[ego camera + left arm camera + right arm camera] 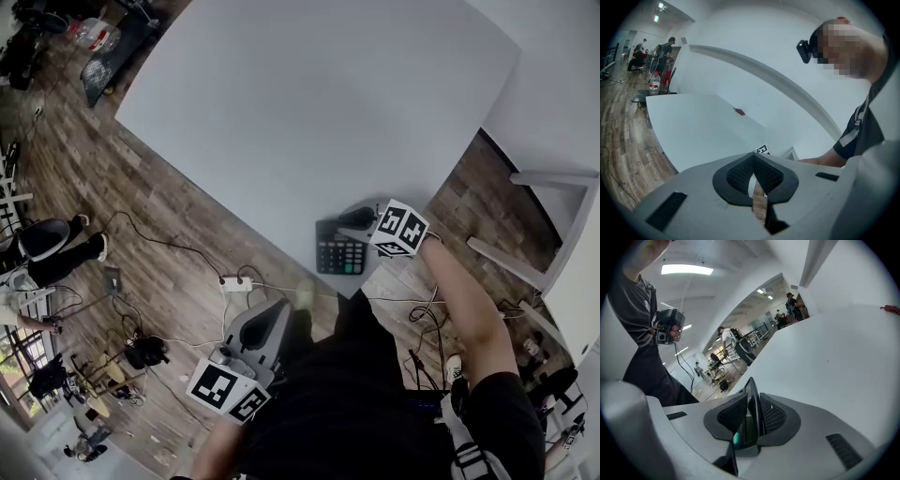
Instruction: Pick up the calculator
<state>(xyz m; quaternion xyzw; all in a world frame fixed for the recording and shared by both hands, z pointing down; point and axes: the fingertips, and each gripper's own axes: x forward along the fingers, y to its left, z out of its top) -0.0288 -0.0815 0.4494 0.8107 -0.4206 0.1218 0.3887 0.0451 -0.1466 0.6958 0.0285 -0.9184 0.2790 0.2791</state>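
Note:
A dark calculator (340, 253) lies at the near edge of the white table (309, 112), partly under my right gripper (357, 221). In the right gripper view the calculator (751, 414) stands edge-on between the two black pads, which close against its sides; its green key shows low between them. My left gripper (273, 315) hangs below the table edge over the wooden floor, away from the calculator. In the left gripper view its pads (740, 174) meet at the tips with nothing between them.
A white power strip (236, 283) and loose cables lie on the floor by the table's near corner. A white furniture frame (553, 225) stands to the right. A small red thing (739, 111) lies far out on the table. People stand in the background.

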